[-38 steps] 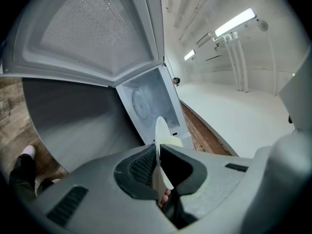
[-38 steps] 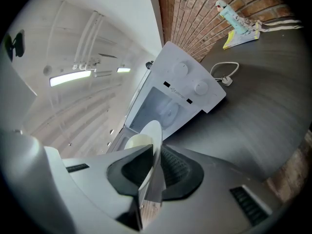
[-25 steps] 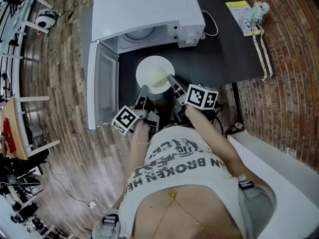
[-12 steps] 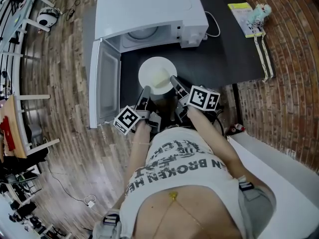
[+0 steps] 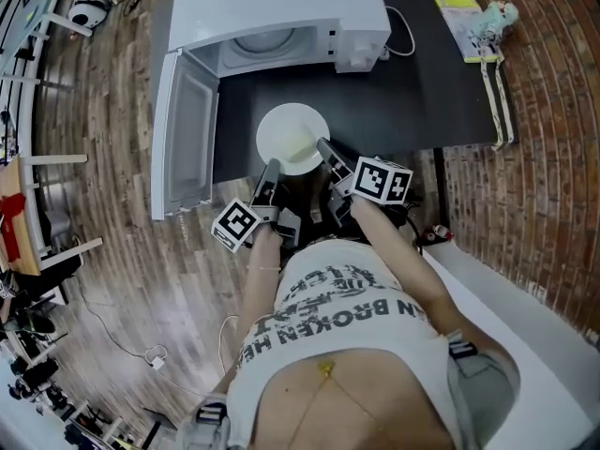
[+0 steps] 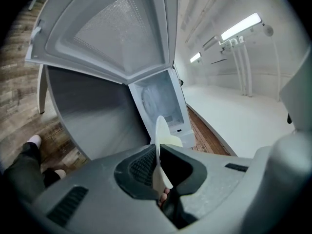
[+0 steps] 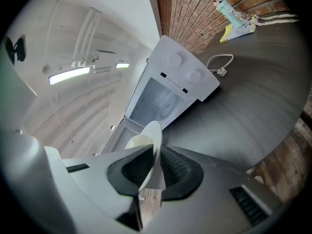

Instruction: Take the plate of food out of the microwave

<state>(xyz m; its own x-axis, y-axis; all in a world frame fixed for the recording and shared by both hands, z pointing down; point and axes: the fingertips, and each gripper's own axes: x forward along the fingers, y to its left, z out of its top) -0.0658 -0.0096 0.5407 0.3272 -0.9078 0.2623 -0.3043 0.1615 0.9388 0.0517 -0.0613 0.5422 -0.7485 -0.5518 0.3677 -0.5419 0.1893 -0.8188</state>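
Looking down in the head view, the white plate with its pale yellow food is outside the microwave, over the dark worktop just in front of the open cavity. Whether it rests on the worktop or is held above it cannot be told. The left gripper has the plate's near-left rim and the right gripper its near-right rim. The microwave door stands swung out to the left, past the worktop's left edge and over the wooden floor. Bare worktop lies to the right of the plate. A booklet and a small toy sit well apart at the far right corner, near the brick wall.

Left gripper view: the jaws are clamped on the plate's rim, seen edge-on between the dark pads. Beyond it are a strip of bare worktop, the open cavity and the door.

Right gripper view: the jaws are likewise closed on the rim. Beyond stand the microwave's two dials and a white cable, with open worktop to the right.
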